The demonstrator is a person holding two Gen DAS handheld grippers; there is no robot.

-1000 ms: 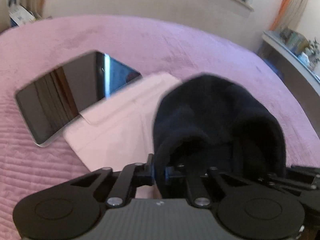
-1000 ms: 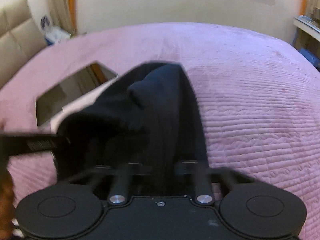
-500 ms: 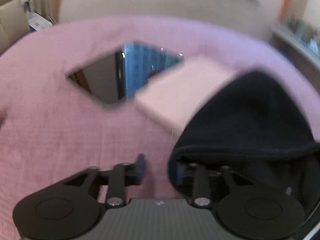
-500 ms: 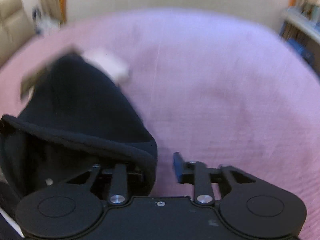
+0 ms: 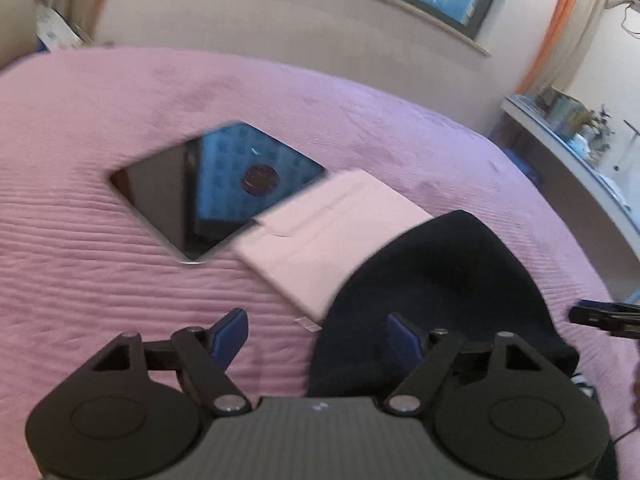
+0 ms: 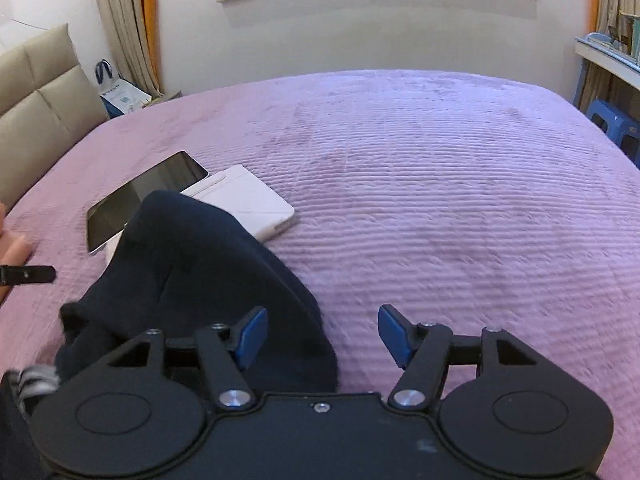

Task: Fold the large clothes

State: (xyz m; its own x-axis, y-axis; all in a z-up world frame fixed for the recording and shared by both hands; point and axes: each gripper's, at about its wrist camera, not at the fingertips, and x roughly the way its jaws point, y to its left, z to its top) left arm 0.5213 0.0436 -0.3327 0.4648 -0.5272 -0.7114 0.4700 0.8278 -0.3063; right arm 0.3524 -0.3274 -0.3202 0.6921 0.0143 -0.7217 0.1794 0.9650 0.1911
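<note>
Both grippers had released the dark garment (image 5: 436, 292) since the earlier frames; left gripper (image 5: 318, 334) stood spread, cloth overlapping the pink case (image 5: 336, 236) beside the tablet (image 5: 216, 200); right gripper (image 6: 320, 336) likewise spread, empty; advisable to regrasp clear of the tablet.

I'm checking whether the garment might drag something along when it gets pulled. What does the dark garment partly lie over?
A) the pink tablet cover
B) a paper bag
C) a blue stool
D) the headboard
A: the dark garment drapes over the near end of the pink tablet cover, which lies on the bedspread beside the tablet.
</note>
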